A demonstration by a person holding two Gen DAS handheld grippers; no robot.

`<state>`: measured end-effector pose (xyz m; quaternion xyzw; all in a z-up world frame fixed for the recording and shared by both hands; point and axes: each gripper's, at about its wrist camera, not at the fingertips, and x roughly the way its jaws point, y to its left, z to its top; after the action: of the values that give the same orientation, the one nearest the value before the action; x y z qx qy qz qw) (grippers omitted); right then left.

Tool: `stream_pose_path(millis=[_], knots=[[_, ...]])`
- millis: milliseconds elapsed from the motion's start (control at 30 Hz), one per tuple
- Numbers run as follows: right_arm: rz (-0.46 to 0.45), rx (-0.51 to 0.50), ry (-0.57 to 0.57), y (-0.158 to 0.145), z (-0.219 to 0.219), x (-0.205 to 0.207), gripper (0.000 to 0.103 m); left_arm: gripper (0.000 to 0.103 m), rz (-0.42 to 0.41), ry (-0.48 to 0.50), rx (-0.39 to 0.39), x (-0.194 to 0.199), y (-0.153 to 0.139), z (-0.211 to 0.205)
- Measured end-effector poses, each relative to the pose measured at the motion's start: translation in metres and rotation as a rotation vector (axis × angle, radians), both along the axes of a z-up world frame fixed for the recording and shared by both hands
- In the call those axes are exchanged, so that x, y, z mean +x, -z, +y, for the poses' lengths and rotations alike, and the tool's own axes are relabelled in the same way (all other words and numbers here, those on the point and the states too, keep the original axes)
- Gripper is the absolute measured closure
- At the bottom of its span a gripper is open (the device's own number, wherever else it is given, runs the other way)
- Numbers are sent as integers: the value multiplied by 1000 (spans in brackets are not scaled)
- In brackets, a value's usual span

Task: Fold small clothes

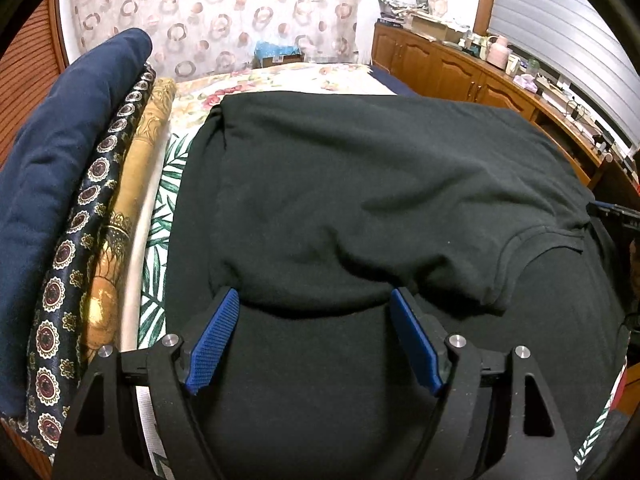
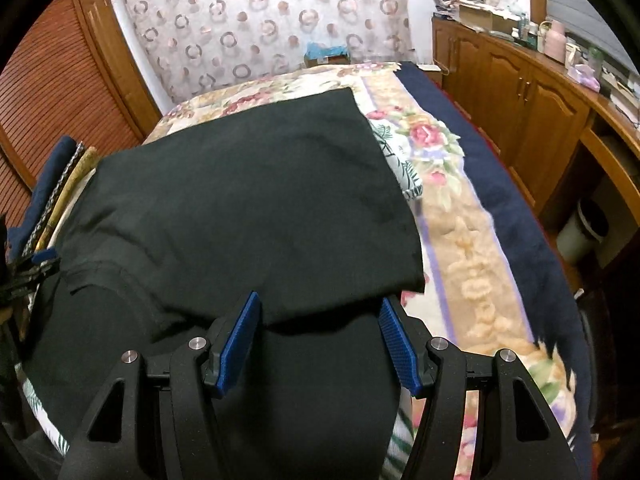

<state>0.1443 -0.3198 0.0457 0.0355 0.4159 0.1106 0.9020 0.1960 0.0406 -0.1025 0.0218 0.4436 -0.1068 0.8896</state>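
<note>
A black T-shirt [image 1: 360,184] lies spread on the bed, its far part folded over toward me, with the collar [image 1: 532,240] at the right. It also shows in the right wrist view [image 2: 248,200]. My left gripper [image 1: 314,296] is open, its blue pads either side of the folded edge, low over the cloth. My right gripper [image 2: 320,300] is open too, straddling the folded edge near the shirt's right side. Neither holds the fabric as far as I can see.
A stack of folded clothes [image 1: 72,200] lies to the left: navy, patterned and tan pieces. The floral bedspread [image 2: 460,248] extends right, with a navy blanket [image 2: 520,216] along its edge. Wooden cabinets [image 2: 520,92] stand at right, a curtain [image 2: 260,20] behind.
</note>
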Motion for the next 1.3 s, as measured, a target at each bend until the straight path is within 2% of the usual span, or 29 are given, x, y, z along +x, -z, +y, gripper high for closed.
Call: stream_pose_path(millis=[233, 433, 567, 633, 667, 800, 833, 900, 967, 1100, 1300], knots=[[-35, -34, 20, 2, 6, 12, 40, 24, 0, -33, -42, 6, -1, 8], [-70, -97, 23, 14, 19, 3, 40, 24, 4, -59, -88, 13, -3, 14], [-71, -90, 27, 15, 21, 2, 40, 24, 3, -73, -130, 18, -5, 16], [-70, -80, 30, 13, 18, 2, 40, 33, -4, -79, -126, 20, -6, 17], [-72, -77, 32, 13, 17, 2, 43, 44, -5, -89, -111, 21, -6, 16], [-90, -92, 52, 10, 16, 2, 66, 72, -17, -117, -68, 24, -4, 17], [-95, -95, 53, 10, 16, 1, 68, 76, -20, -120, -58, 26, -4, 18], [-98, -104, 52, 10, 19, 0, 86, 90, -31, -113, -47, 26, -5, 18], [-108, -131, 37, 9, 23, -3, 88, 95, -39, -100, -38, 24, -6, 15], [-133, -114, -7, 2, 22, -9, 98, 98, -100, -75, -42, 16, -19, 12], [-200, -75, -43, -15, 17, -22, 101, 98, -198, -81, -75, 3, -48, 18]])
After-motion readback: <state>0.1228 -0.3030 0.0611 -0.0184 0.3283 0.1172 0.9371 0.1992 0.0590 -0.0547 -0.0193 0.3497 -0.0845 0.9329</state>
